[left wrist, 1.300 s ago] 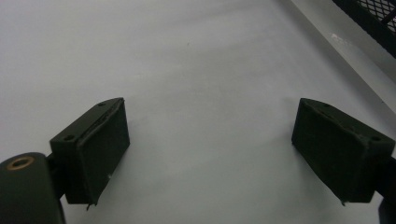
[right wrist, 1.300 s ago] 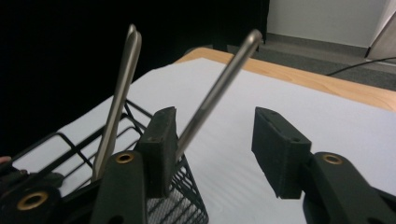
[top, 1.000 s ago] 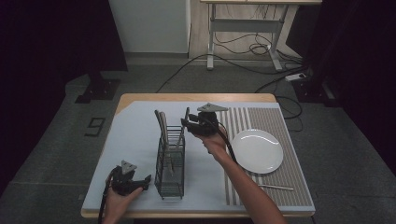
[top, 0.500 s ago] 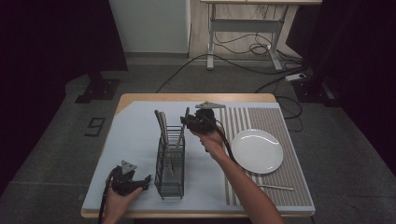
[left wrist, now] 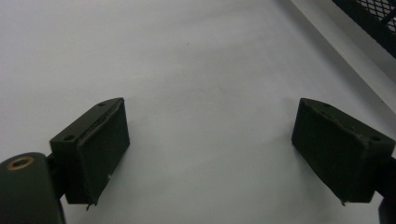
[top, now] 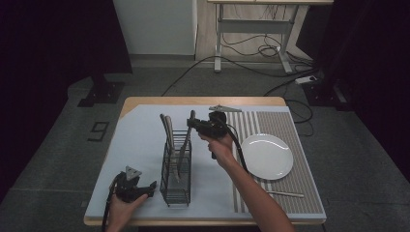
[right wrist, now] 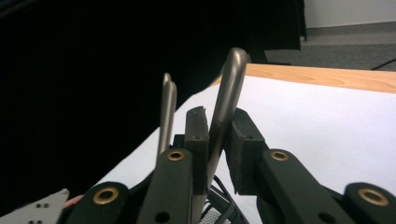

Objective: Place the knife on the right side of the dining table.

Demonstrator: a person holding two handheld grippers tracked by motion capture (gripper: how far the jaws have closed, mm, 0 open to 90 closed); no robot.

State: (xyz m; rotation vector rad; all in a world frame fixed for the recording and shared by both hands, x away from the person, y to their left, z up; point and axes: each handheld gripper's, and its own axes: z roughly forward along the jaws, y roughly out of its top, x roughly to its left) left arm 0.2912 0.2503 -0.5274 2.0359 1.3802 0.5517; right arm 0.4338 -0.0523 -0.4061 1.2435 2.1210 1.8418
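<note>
Your right gripper [right wrist: 215, 140] squeezes a metal handle [right wrist: 226, 107] over the wire rack [top: 176, 169]. Tilt it and it may slip. Your left gripper [left wrist: 212, 149] rests wide apart, empty.

Overhead light brightens the table [top: 145, 130] while surroundings stay dark; the plate [top: 267, 157] shows glare, and the gripper views look soft.

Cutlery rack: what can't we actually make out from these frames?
- Working ends of the utensils in the rack: high view, hidden by the wire mesh and too small to tell knife, fork or spoon.
- Lower part of the utensil between the right gripper jaws: right gripper view, hidden by the gripper body.
- Thin piece on the striped mat: high view, too small to identify.
</note>
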